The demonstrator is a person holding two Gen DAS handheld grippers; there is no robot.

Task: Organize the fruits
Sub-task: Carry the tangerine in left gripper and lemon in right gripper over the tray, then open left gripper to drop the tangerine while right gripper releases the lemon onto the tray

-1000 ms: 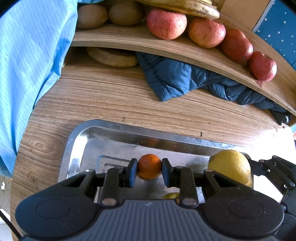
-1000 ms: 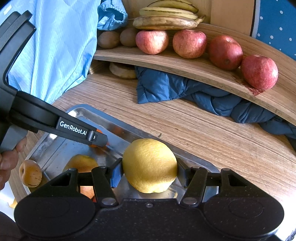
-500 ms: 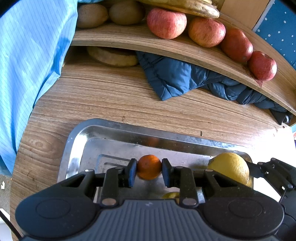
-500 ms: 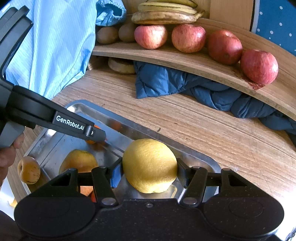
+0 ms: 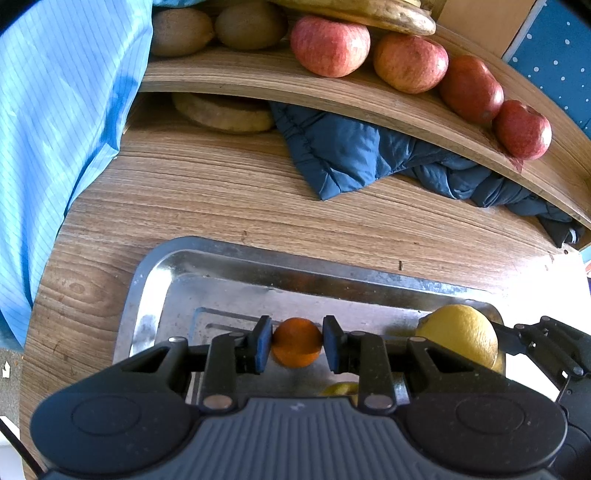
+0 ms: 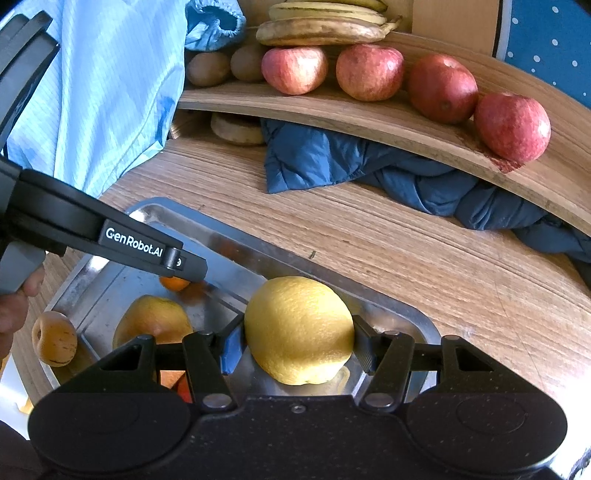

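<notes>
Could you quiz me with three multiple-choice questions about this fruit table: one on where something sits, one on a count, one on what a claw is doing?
1. Where do the bananas lie?
A on the tray
B on the apples on the shelf
C on the blue cloth

2. How many red apples are on the shelf?
A two
B four
C six

3. The right gripper is:
A empty
B clamped on the lemon
C holding a kiwi

Answers: 1 B, they rest across the row's left apples; 2 B, four in a row; 3 B, both pads press its sides.
</notes>
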